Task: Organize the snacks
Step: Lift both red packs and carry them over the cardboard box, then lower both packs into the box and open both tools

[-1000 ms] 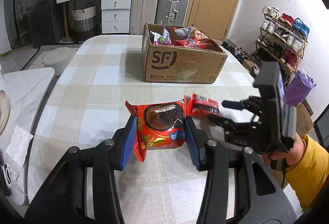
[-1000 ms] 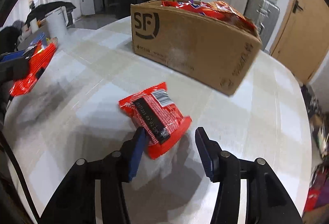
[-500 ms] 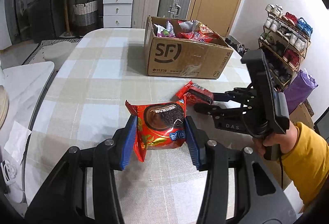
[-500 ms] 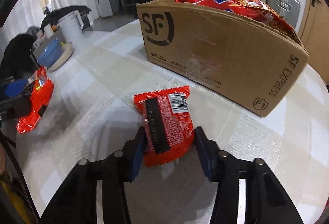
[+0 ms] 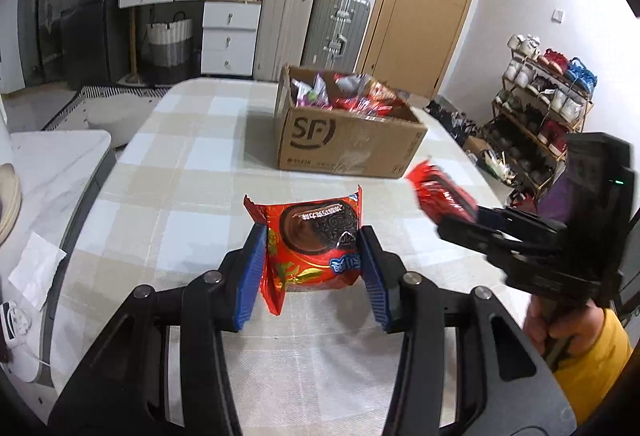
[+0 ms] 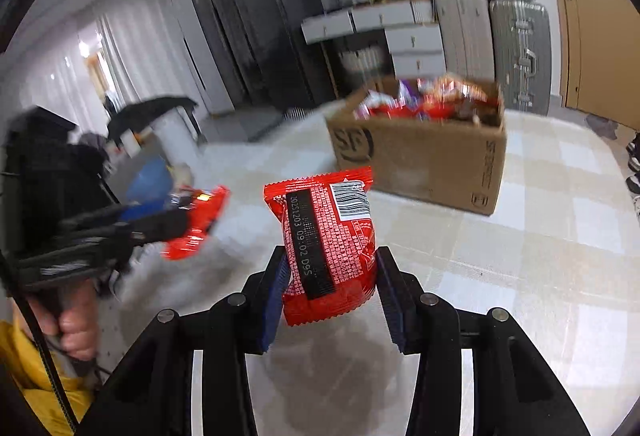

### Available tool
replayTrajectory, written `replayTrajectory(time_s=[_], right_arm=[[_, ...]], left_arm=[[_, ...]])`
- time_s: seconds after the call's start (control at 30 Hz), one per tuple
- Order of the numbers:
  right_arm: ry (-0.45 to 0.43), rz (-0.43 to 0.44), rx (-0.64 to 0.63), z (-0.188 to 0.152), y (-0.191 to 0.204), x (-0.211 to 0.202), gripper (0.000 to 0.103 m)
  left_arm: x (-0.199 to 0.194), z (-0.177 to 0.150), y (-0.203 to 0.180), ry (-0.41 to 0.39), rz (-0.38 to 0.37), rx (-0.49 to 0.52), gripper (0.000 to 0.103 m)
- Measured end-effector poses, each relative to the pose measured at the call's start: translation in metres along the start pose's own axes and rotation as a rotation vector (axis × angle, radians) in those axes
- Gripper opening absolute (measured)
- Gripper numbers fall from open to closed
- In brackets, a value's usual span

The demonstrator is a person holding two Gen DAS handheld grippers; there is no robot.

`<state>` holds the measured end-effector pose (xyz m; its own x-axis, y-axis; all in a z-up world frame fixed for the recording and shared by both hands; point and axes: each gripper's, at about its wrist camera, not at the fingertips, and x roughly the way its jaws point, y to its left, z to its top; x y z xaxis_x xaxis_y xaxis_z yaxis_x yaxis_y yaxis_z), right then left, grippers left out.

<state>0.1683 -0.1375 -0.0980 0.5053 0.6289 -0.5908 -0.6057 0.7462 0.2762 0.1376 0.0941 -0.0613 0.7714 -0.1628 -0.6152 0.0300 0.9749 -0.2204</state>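
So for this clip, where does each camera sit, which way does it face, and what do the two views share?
Left wrist: on the left gripper, looking along its fingers across the table at the box; right gripper and hand visible.
Right wrist: on the right gripper, facing the same box; left gripper and hand visible.
Shared: box, table, each other's red snack packet.

Wrist views, shared cardboard box point(image 5: 348, 140)
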Motion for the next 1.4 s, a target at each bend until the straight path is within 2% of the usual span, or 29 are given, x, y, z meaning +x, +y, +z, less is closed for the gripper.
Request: replayTrajectory(time_s=[0.17,0.27,0.47,0.6,0.7,0.8,0.97,1.2,1.33,1.4], right_arm=[[-0.090,0.023,-0.004,0.017,0.022,-0.046,0.043],[-0.121,0.023,-0.024,0.034,0.035,-0.055,0.043],[-0.198,-0.022,-0.007,0.093,0.028,-0.076,0.043],[-0.221,-0.054,0.003,0.131,0.016,-0.077,0.043],[-0.206,-0.091,-0.001,0.158,0.005,-0.064,0.043],[-0.177,-0.139,0.000,0.180,-0.010,-0.044,0.043],[-0.081,-0.186,0.064,0.209,-0.054,0.007,0.043],[0.046,-0.206,0.117,0.220,-0.106,0.082,0.043],[0.097,-0.257,0.121,0.214,-0.126,0.113,0.043],[0.123,-0.255,0.122,0.212,-0.133,0.125,0.043]], left_arm=[[-0.018,0.012,-0.006,-0.038,-0.029,-0.003,0.042],[-0.026,0.029,-0.007,-0.058,-0.063,-0.010,0.042],[-0.028,0.082,-0.010,-0.121,-0.085,-0.008,0.042],[-0.020,0.125,-0.014,-0.153,-0.055,0.024,0.042],[-0.003,0.153,-0.018,-0.144,-0.048,0.042,0.042],[0.028,0.175,-0.024,-0.093,-0.047,0.050,0.042],[0.080,0.203,-0.036,-0.027,-0.059,0.066,0.042],[0.151,0.224,-0.042,0.051,-0.056,0.051,0.042],[0.177,0.226,-0.040,0.077,-0.058,0.041,0.042],[0.189,0.225,-0.039,0.093,-0.065,0.046,0.042]])
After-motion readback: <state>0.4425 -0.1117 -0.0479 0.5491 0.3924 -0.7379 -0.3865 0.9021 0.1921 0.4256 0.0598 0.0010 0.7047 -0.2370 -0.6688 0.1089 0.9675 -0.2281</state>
